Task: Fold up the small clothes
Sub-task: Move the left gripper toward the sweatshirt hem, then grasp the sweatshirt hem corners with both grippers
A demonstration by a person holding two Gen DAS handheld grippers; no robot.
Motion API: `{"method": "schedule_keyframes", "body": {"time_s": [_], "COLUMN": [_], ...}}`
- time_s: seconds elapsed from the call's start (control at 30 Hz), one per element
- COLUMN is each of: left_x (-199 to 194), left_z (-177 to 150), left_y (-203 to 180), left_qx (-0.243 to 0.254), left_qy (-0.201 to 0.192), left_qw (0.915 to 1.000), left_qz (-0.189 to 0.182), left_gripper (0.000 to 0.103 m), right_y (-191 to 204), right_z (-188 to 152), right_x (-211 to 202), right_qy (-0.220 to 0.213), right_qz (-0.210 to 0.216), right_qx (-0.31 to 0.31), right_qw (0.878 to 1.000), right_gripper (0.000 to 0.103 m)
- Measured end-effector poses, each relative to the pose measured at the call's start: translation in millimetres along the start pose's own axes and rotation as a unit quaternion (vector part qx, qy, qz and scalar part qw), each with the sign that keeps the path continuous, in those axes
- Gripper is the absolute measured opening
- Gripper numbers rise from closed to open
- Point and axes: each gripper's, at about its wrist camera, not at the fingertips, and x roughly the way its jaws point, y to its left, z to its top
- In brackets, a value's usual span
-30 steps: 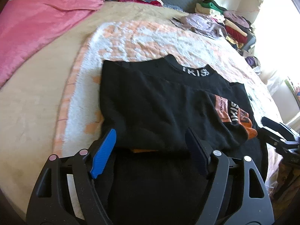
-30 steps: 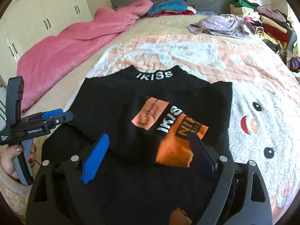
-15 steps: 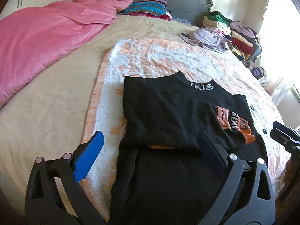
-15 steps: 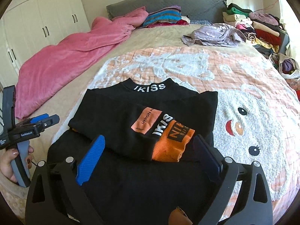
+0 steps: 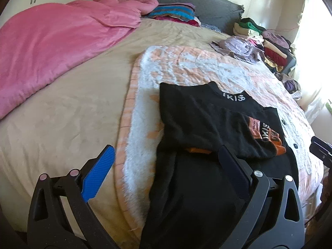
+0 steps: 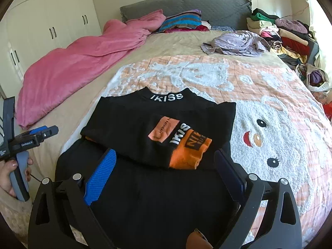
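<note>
Both sets of fingers, left (image 5: 164,167) and right (image 6: 164,170), have just been opening; nothing between them. Shirt (image 6: 157,124) lies ahead, half folded. Risk: a single-layer pinch drags the folded sleeve (image 6: 186,149) loose.

The black sweater with orange cuffs (image 6: 145,124) runs off the bottom edge at 6 o'clock, so its hem cannot be seen. Its sleeves lie folded over the front and hide most of it. The small words on the peach patch (image 6: 164,129) are too tiny to read.
</note>
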Motion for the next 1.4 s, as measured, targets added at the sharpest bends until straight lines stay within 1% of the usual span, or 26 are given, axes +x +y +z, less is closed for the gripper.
{"method": "schedule_keyframes", "body": {"time_s": [0.17,0.7,0.83,0.93,1.07,1.2,1.4], "left_x": [-9,-26,-31,-33,-36,-36,-30], "left_z": [-13,-71,-83,-92,-104,-114,-129], "left_y": [14,53,56,58,57,55,52], "left_qx": [-0.011,-0.020,-0.020,-0.016,-0.018,-0.015,-0.013], "left_qy": [-0.002,0.026,0.027,0.032,0.037,0.043,0.061], "left_qw": [0.9999,0.9987,0.9987,0.9985,0.9987,0.9984,0.9976], "left_qz": [0.008,0.040,0.038,0.041,0.032,0.032,0.030], "left_gripper": [0.093,0.093,0.093,0.093,0.093,0.093,0.093], "right_y": [3,1,-6,-11,-18,-29,-35], "right_z": [-13,-65,-76,-86,-103,-123,-147], "right_x": [-8,-15,-19,-22,-27,-31,-31], "right_qy": [0.007,0.040,0.044,0.051,0.067,0.086,0.113], "right_qz": [-0.002,0.003,0.010,0.006,-0.003,-0.011,0.000], "right_qx": [-0.009,-0.006,0.006,0.011,0.017,0.031,0.045], "right_qw": [1.000,0.999,0.999,0.999,0.998,0.996,0.993], "right_gripper": [0.094,0.094,0.094,0.094,0.094,0.094,0.094]}}
